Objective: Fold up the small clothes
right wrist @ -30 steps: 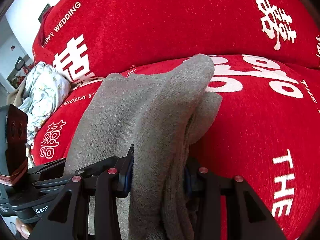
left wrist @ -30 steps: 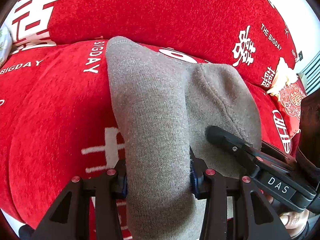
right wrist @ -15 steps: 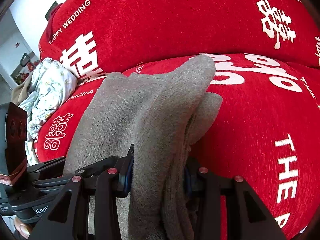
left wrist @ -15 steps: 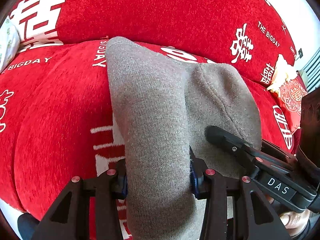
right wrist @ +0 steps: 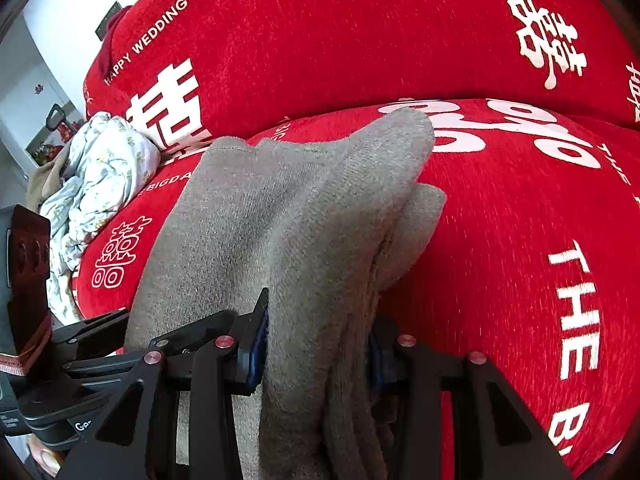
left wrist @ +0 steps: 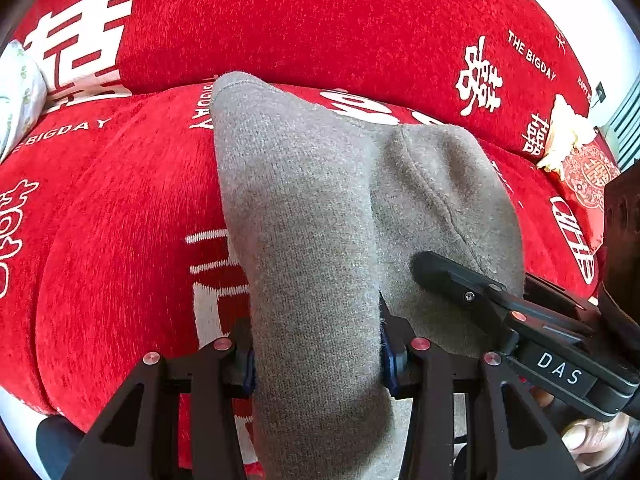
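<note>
A small grey knitted garment [left wrist: 320, 216] hangs doubled over between both grippers above the red sofa seat. My left gripper [left wrist: 316, 356] is shut on one bunched edge of it. My right gripper [right wrist: 316, 356] is shut on the other edge, where several layers of the grey garment [right wrist: 304, 240] are pinched together. The right gripper shows in the left wrist view [left wrist: 500, 304] at the right, close beside the left one. The left gripper shows at the lower left of the right wrist view [right wrist: 100, 344]. The fabric hides the fingertips of both.
The red sofa [left wrist: 120, 240] with white lettering fills both views, its backrest [right wrist: 360, 32] behind. A crumpled pale floral cloth [right wrist: 92, 184] lies at the left end of the seat. A red and cream cushion [left wrist: 576, 156] sits at the right end.
Both grippers, still holding the garment, have drifted slightly back and to the right over the seat; the sofa pattern has shifted in both views. The grips have not changed.
</note>
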The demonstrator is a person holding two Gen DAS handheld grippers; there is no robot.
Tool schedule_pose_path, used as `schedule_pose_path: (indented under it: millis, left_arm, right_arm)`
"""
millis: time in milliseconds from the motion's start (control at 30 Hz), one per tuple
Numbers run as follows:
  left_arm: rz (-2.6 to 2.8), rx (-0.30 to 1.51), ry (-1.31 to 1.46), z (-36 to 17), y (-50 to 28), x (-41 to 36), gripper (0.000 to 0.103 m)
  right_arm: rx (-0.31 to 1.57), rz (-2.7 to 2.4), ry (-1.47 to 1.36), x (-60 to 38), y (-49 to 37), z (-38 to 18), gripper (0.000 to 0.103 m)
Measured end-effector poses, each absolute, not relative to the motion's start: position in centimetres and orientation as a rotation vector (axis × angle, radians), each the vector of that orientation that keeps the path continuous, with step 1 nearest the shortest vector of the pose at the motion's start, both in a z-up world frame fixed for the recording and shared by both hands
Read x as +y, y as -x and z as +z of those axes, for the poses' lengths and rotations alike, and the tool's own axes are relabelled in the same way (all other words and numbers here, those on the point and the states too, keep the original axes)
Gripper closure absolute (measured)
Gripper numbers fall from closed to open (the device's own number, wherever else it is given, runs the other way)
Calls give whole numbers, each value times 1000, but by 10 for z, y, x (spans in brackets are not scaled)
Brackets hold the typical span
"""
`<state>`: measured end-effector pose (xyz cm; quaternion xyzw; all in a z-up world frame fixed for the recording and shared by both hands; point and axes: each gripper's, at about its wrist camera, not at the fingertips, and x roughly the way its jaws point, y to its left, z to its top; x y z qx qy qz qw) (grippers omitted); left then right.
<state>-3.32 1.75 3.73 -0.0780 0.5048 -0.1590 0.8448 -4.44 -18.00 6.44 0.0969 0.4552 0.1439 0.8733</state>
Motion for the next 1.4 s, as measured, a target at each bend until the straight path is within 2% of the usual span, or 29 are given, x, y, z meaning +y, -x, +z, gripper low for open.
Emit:
schedule_pose_path:
  millis: [433,633,733,833,900,1233,1400]
  left_arm:
    - [-340,1048,150,31,49,19,56]
    - [-357,1044,181,24,49,27,53]
    - [-353,1045,185,20,50,29,47]
    - [-330,1042,189,16,52,33,34]
    - [-311,1043,194,15,53,38,24]
    - [-202,956,191,41,69,65,23]
    - [-172,967,160,37,65,69,23]
  right_arm:
    - [941,325,-204,-184,57,55,60]
    - [936,341,-218,-190,58,46,60]
    - [939,350,-241,-196,57,42,59]
    - [948,355,-268,-203,56,37,53]
    - [957,348,-288,-208,55,35,46]
    - [770,450,-165,-199,117,83,43]
    - [831,603,-109,-174,136,62,39]
